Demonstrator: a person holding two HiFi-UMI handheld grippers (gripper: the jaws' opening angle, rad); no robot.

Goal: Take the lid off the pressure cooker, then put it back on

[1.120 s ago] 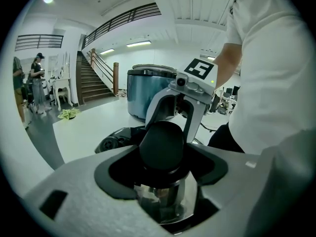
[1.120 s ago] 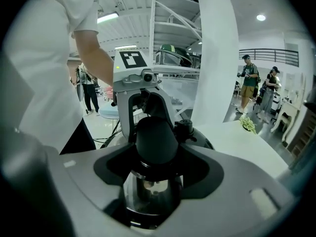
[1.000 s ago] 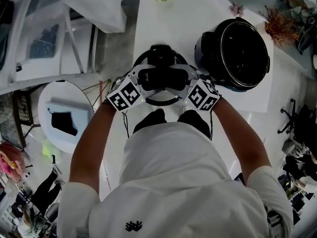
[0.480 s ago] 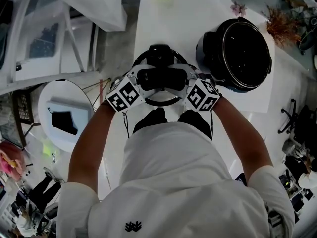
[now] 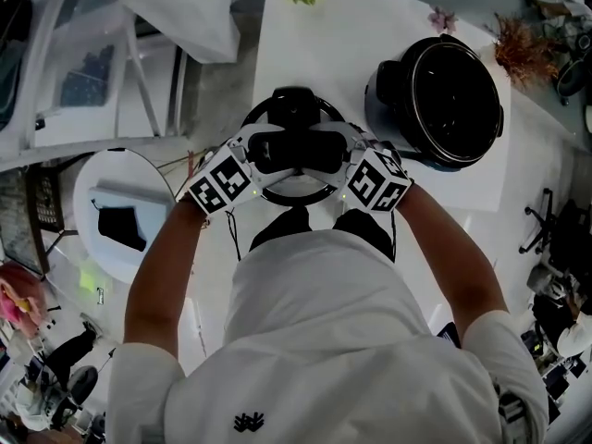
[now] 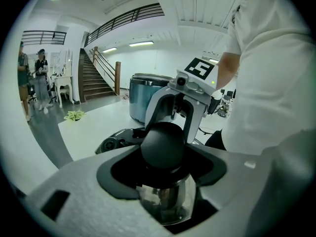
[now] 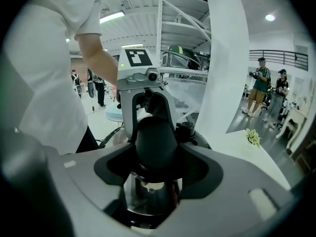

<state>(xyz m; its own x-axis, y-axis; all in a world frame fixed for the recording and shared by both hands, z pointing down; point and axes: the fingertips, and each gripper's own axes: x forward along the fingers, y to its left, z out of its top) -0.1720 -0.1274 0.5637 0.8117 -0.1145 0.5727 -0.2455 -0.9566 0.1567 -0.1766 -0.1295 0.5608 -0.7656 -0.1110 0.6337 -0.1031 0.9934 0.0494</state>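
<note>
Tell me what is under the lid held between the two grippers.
Around the lid, only the white table shows. The spot directly beneath is covered by the lid itself.

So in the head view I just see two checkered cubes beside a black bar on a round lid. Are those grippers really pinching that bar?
Observer: Yes. The left gripper view shows the left gripper closed on one rounded end of the black handle.
Visitor: And the other one?
Observer: The right gripper view shows the right gripper closed on the opposite end, with the shiny steel lid just beneath it.
Visitor: What does the pot look like from the side?
Observer: In the left gripper view, behind the handle, the cooker has a bluish metal wall.
</note>
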